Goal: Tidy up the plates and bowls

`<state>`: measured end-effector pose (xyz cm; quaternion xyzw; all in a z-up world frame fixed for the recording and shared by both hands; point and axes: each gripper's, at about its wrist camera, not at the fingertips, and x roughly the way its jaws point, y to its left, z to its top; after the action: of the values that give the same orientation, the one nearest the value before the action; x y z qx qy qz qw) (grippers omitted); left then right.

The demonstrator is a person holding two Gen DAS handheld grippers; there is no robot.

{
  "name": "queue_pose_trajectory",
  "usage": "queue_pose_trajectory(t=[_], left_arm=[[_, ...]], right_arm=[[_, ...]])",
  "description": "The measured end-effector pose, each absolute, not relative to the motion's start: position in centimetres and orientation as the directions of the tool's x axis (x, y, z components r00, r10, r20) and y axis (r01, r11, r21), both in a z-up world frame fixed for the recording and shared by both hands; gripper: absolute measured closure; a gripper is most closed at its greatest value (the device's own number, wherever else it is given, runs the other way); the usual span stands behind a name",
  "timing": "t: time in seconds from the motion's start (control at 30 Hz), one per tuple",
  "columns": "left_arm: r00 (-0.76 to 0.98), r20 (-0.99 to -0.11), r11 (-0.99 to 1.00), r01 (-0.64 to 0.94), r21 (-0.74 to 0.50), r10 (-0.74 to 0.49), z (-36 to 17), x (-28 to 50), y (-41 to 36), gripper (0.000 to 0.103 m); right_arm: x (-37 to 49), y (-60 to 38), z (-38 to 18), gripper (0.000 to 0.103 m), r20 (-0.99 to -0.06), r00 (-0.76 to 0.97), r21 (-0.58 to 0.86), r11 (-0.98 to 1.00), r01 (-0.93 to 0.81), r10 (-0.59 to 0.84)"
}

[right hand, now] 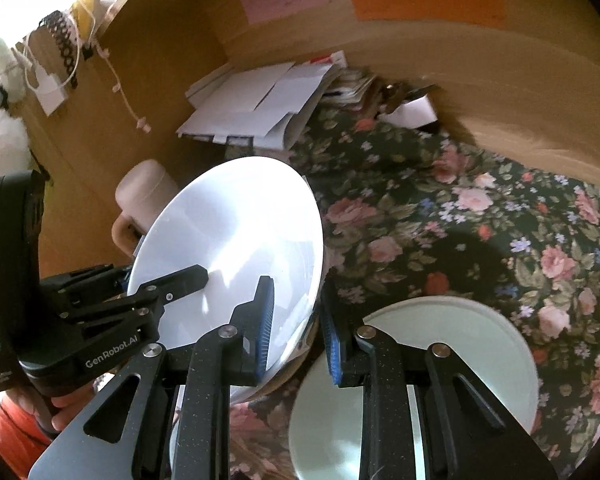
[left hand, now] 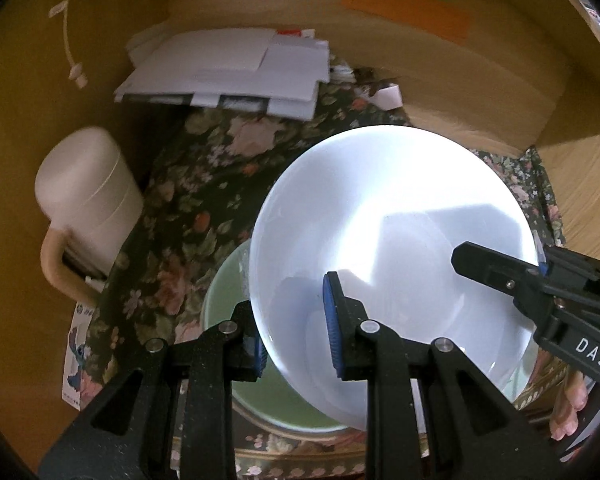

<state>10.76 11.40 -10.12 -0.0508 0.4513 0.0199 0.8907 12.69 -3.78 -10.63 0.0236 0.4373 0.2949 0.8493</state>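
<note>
"Which hand has the white bowl [left hand: 388, 248]?"

"Both, from where I stand. The left hand-held gripper [left hand: 296, 340] straddles the bowl's near-left rim, one pad inside the wall and one outside. The right hand-held gripper [right hand: 296, 328] straddles the opposite edge the same way. Whether either is truly clenched I cannot tell; the pads look close to the wall but not plainly pressed on it."

"And where does it sit?"

"Tilted, held over the floral worktop [right hand: 440, 208], right above a pale green bowl [left hand: 228, 292]. In my judgement the move turns on that: the green bowl lies directly beneath and a little to the left, so lowering the white one should nest it."

"Do the two views differ?"

"Yes. The left wrist view looks down into the white bowl and shows the green one under it. The right wrist view shows the white bowl edge-on, plus a pale plate [right hand: 460, 344] on the right, near side, apart from the bowl. A cream mug [left hand: 88, 200] stands far left."
</note>
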Motion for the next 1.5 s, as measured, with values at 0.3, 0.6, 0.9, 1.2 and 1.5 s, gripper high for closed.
queue_pose_trajectory(t=[0.3, 0.6, 0.9, 1.2, 1.5], left_arm=[[0.558, -0.83, 0.988, -0.117, -0.096, -0.015, -12.1, 9.9, 13.1, 0.079], [0.563, -0.826, 0.99, -0.124, -0.071, 0.012, -12.6, 9.2, 13.3, 0.079], [0.564, -0.825, 0.991, -0.12, -0.058, 0.02, -12.9, 9.4, 13.1, 0.079], [0.567, -0.824, 0.99, -0.121, -0.065, 0.015, -12.8, 9.6, 13.3, 0.079], [0.579, -0.815, 0.988, -0.124, -0.092, -0.003, -11.9, 9.4, 13.7, 0.079]], right_arm=[[12.7, -1.8, -12.5, 0.082, -0.753, 0.391, 0.312, 0.81, -0.497, 0.53], [12.9, -1.1, -13.8, 0.082, -0.771, 0.353, 0.323, 0.804, -0.499, 0.529], [13.1, -1.0, -14.0, 0.08, -0.786, 0.327, 0.322, 0.799, -0.508, 0.524], [12.8, -1.2, -13.7, 0.077, -0.794, 0.355, 0.273, 0.812, -0.516, 0.493], [12.6, -1.6, -12.2, 0.074, -0.776, 0.412, 0.225, 0.819, -0.528, 0.478]])
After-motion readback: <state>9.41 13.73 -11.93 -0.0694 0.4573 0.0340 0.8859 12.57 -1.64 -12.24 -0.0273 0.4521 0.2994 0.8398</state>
